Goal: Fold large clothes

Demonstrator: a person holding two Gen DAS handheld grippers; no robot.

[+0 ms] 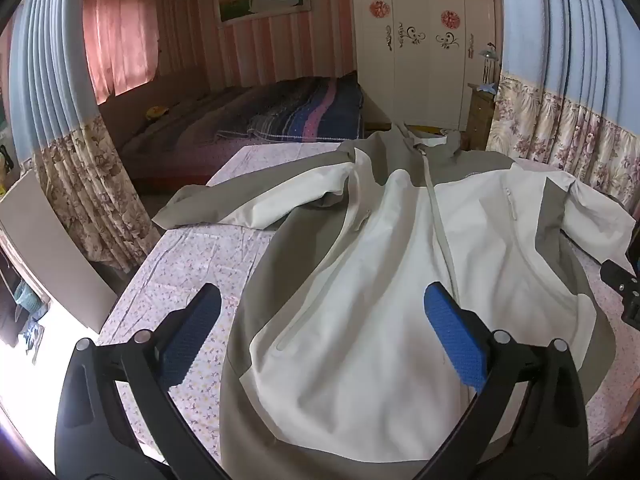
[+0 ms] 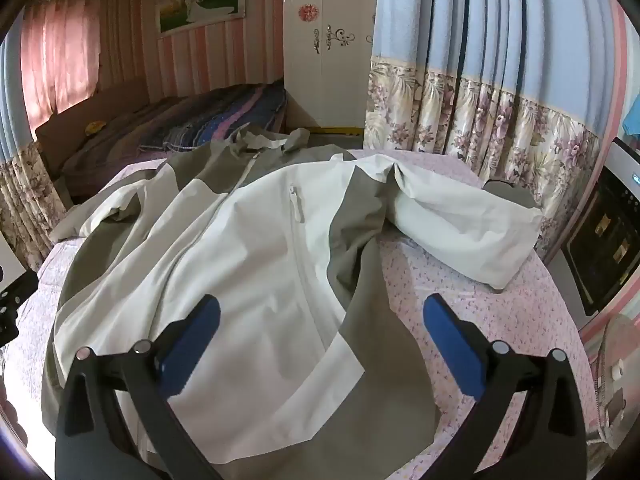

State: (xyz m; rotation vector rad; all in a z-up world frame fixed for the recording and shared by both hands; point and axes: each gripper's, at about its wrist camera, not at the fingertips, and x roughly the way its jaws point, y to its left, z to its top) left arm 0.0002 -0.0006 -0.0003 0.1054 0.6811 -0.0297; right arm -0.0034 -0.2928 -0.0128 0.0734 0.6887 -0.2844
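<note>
White-and-grey jacket (image 1: 384,264) lies spread on floral sheet (image 1: 180,272), both grippers gaping

The left claw (image 1: 322,330) and the right claw (image 2: 322,330) both gape wide, gripping nothing.

Matt cloth jacket (image 1: 380,280), smooth

The white-and-grey zip-front jacket (image 1: 400,264) (image 2: 240,256) covers most of the counter under the pink floral-print cloth (image 1: 188,264) (image 2: 472,312). Bare cloth lies open beside the jacket's left flank and below its right sleeve (image 2: 464,224). The left sleeve (image 1: 256,200) crosses the far left strip. Blue-and-floral pleated curtains (image 1: 92,184) (image 2: 500,112) hang close along both far corners. A dark-fronted appliance (image 2: 600,240) stands just beyond the counter's right edge.
</note>
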